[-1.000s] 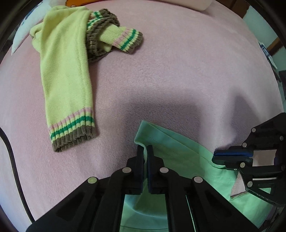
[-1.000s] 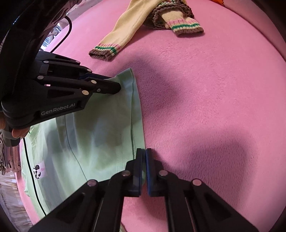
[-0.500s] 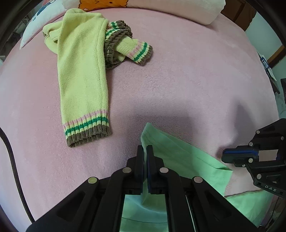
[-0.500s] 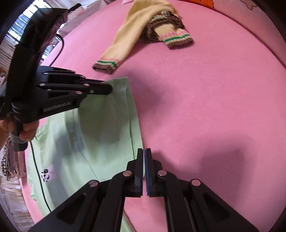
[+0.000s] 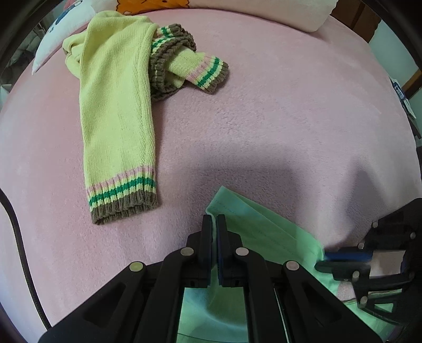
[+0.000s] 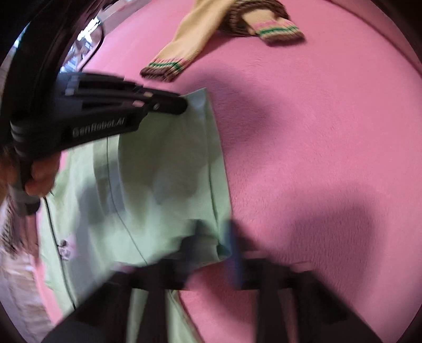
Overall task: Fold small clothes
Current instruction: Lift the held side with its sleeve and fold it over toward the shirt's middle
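so no box, basket or other container shows in either view; everything lies loose on a pink fleece blanket (image 5: 277, 126) with a soft, nubbly pile. the mint-green garment (image 5: 263, 234) is the near thing, a thin, smooth woven cloth with a stitched hem along its far edge, spread flat toward the near left of the right wrist view (image 6: 163, 184).

the left gripper (image 5: 214, 224) has its black jaws pressed together on the far left corner of that garment, the cloth pinched between the pads and running down under the fingers. the right gripper (image 6: 211, 248) is badly smeared by motion blur in its own view; its jaws seem to be close together with the garment's near right corner gathered between them, and in the left wrist view its blue-padded fingers (image 5: 345, 257) lie narrow at the garment's right edge. a hand (image 6: 39, 179) grips the left gripper's handle at the left of the right wrist view.

farther off, toward the far left, lies a yellow-green knitted sweater (image 5: 116, 105), ribbed and thick, with pink, green and brown striped cuffs; one sleeve stretches long toward the near side, the other is bunched against the brown ribbed hem. white pillows with printed figures (image 5: 66, 23) sit at the far edge.
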Tool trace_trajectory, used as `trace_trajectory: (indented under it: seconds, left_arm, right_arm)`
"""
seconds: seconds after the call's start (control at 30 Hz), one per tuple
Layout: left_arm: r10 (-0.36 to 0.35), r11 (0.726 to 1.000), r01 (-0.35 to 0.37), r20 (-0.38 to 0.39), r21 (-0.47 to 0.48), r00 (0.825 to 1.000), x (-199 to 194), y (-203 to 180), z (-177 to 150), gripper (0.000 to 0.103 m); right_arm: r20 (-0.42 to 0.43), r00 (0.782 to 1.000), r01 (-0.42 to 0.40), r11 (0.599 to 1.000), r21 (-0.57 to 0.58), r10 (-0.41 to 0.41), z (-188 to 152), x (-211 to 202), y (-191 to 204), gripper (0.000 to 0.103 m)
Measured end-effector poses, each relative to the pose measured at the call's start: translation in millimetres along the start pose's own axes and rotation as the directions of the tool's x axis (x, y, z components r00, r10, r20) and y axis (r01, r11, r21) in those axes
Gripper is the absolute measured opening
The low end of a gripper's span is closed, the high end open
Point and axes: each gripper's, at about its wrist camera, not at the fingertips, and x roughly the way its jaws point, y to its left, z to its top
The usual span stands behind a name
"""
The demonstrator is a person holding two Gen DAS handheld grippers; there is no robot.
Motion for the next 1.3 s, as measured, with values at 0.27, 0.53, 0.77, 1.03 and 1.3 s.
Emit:
trace_trajectory:
  seconds: [0.27, 0.53, 0.77, 1.03, 1.3]
  left_arm:
    - [-0.011, 1.000, 0.012, 0.075, -0.017, 0.997, -43, 3, -9, 0.001]
    - [-0.019, 0.988, 0.049, 0.197, -0.148, 0.980, -105, 52, -66, 0.002]
    - [0.047, 0.929, 0.027, 0.192, -0.368, 0.980, -111, 85, -175, 0.002]
    - [0.057, 0.838, 0.019, 0.123, -0.545, 0.991, -97, 95, -269, 0.003]
    - [0.034, 0.783, 0.110, 0.218, -0.613, 0.975, -112, 80, -296, 0.004]
  right_arm:
    - [0.140, 0.990, -0.014, 0.999, -0.040, 0.019, -14, -48, 22, 0.003]
    - [0.296, 0.954, 0.060, 0.948, -0.313, 0.037, -49, -107, 94, 0.003]
    - [0.236, 0.971, 0.096, 0.833, -0.545, 0.043, -83, -87, 162, 0.003]
    - [0.061, 0.998, 0.043, 0.753, -0.656, -0.004, -119, -44, 189, 0.008]
    - [0.123, 0.991, 0.010, 0.906, -0.423, 0.046, -43, -80, 124, 0.050]
